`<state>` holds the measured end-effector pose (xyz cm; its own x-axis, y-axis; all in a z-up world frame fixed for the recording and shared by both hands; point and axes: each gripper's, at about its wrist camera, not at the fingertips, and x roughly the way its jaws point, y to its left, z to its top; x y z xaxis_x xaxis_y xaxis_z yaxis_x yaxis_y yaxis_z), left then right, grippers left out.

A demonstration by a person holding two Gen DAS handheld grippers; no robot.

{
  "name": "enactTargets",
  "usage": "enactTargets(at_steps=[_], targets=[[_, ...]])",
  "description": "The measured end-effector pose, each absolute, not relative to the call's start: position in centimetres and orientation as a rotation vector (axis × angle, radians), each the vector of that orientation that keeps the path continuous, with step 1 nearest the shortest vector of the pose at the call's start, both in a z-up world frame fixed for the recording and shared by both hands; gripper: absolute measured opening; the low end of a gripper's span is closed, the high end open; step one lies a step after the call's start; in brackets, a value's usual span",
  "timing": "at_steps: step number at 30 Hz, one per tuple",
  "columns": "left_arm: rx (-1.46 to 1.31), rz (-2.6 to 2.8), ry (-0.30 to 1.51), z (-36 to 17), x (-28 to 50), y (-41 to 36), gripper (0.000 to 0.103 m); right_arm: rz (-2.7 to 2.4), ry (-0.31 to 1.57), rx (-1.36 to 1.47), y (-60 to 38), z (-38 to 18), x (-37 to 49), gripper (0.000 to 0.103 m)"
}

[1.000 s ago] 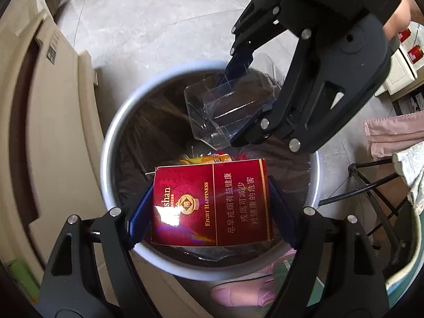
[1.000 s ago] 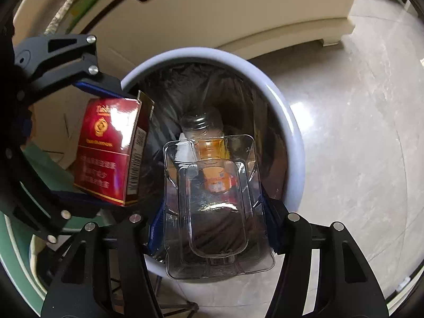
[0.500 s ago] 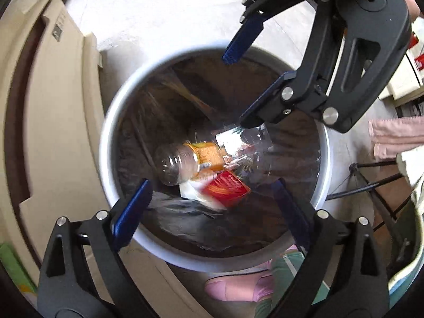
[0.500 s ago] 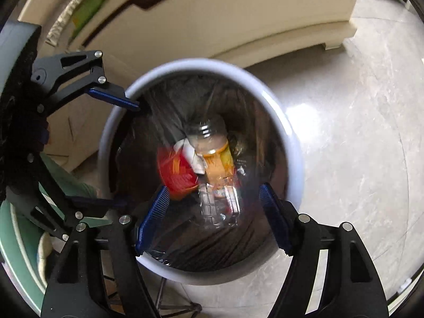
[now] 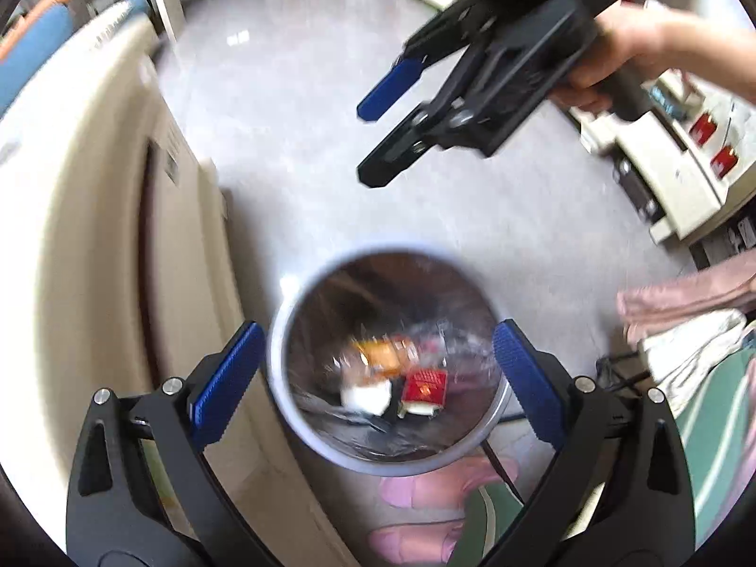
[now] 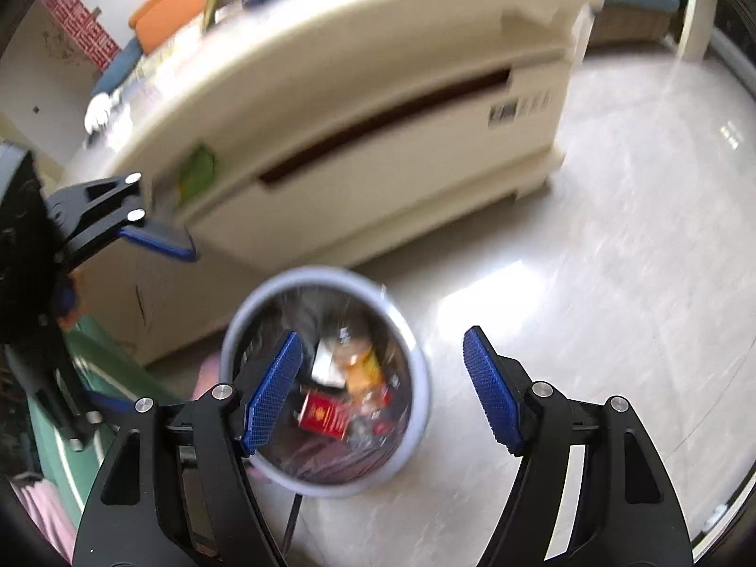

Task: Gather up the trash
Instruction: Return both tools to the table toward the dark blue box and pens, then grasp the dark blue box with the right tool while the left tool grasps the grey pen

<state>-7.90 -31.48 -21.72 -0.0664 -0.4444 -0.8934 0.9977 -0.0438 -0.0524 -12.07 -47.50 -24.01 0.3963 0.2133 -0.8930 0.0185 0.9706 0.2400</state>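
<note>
A round white-rimmed bin (image 5: 283,378) with a dark liner stands on the floor below both grippers. Inside lie the red cigarette carton (image 5: 425,385), a bottle with an orange label (image 5: 382,354), a white scrap (image 5: 366,397) and blurred clear plastic. My left gripper (image 5: 375,378) hangs open and empty high over the bin. My right gripper (image 5: 373,141) is also open and empty, held up beyond the bin. In the right wrist view, the right gripper (image 6: 382,392) straddles the bin rim (image 6: 330,274), and the carton (image 6: 323,418) shows beside its left pad.
A cream cabinet (image 5: 94,236) stands close against the bin (image 6: 378,118). Pink slippers (image 5: 425,491) are at the bin's near side. A white low unit (image 5: 661,179) and draped pink and white cloths (image 5: 685,293) are on the right. Grey tiled floor (image 6: 614,236) spreads beyond.
Both grippers opened: the red carton and the clear plastic tray dropped into the bin. Both hands then rose well above it, so the bin looks smaller.
</note>
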Motion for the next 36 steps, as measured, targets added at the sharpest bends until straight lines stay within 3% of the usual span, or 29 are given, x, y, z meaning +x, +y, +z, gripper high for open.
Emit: enactTargets(at_steps=[6,12,23,36], targets=[[0.806,-1.365,0.743,-12.3,-3.5,-27.8,0.096,0.167,1.030,0.155,-46.5,-17.4,-8.3,0.083],[0.777,-1.126,0.740,-8.8,4.9,-21.6,0.096,0.280,0.973,0.079,-42.1,-13.5,-2.4,0.089],[0.621,-0.844,0.899,-12.7,19.1,-12.4,0.096,0.252,1.004,0.004,-34.5,-13.2,10.9,0.089],[0.632,-0.784,0.906,-15.7,24.4,-11.7,0.096,0.037,1.100,0.058,-33.2,-16.6,21.9,0.089]])
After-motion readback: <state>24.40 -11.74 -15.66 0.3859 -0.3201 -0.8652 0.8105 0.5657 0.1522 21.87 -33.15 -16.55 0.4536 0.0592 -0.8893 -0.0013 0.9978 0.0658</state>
